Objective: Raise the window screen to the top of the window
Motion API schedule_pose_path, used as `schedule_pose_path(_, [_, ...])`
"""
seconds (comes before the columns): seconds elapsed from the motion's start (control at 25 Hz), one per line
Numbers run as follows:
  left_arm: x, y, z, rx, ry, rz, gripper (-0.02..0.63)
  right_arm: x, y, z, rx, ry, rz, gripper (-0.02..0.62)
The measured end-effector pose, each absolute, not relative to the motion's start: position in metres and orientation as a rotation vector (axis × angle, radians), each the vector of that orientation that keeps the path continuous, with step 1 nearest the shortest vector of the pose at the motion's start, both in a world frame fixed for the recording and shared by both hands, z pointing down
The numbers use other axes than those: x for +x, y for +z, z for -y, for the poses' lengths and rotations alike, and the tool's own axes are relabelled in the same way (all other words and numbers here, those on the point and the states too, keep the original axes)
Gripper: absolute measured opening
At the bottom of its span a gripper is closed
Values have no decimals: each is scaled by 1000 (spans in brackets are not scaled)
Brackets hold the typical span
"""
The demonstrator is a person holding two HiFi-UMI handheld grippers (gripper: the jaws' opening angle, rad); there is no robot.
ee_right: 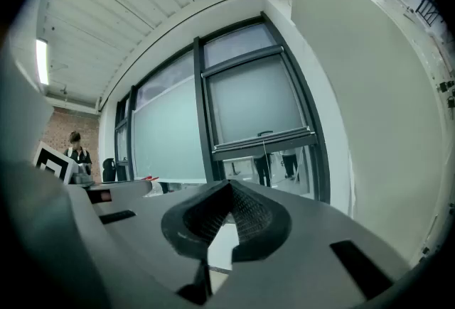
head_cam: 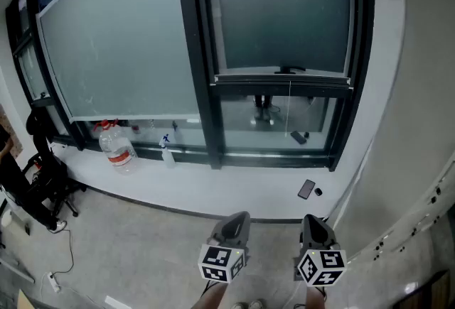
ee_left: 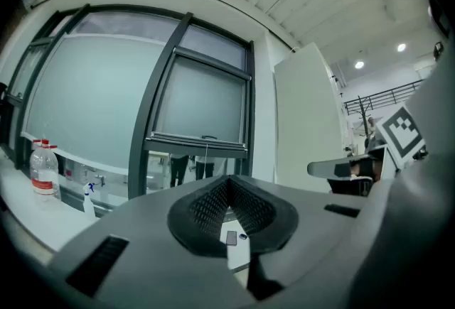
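Note:
The grey window screen point(head_cam: 281, 9) covers the right window pane down to its bottom bar point(head_cam: 283, 78), which has a small handle and a thin cord point(head_cam: 289, 112) hanging from it. Clear glass shows below the bar. Both grippers are held low, well short of the window, and hold nothing. My left gripper point(head_cam: 238, 219) is shut, and so is my right gripper point(head_cam: 313, 221) beside it. In the left gripper view the screen point(ee_left: 202, 98) and bar point(ee_left: 199, 142) stand ahead beyond the shut left gripper point(ee_left: 229, 185). The right gripper view shows the screen point(ee_right: 256, 98) past the shut right gripper point(ee_right: 229, 187).
A white sill point(head_cam: 213, 183) runs under the windows, with a water bottle point(head_cam: 117, 148), a spray bottle point(head_cam: 166, 151) and a phone point(head_cam: 306, 189) on it. A wide screened pane point(head_cam: 121, 45) is at left. A white wall panel point(head_cam: 419, 123) stands at right, a chair point(head_cam: 43, 180) at left.

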State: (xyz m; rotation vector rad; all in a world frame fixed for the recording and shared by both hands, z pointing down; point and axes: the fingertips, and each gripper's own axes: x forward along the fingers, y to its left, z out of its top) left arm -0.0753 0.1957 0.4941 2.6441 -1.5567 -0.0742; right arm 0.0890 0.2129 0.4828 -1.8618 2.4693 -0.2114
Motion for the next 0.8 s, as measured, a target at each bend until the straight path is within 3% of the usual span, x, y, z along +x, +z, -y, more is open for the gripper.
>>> schedule_pose_path(0.8, [-82,509,-154,2598,-52,1622,2,90,501,-169,-1714,-293,-2533,3])
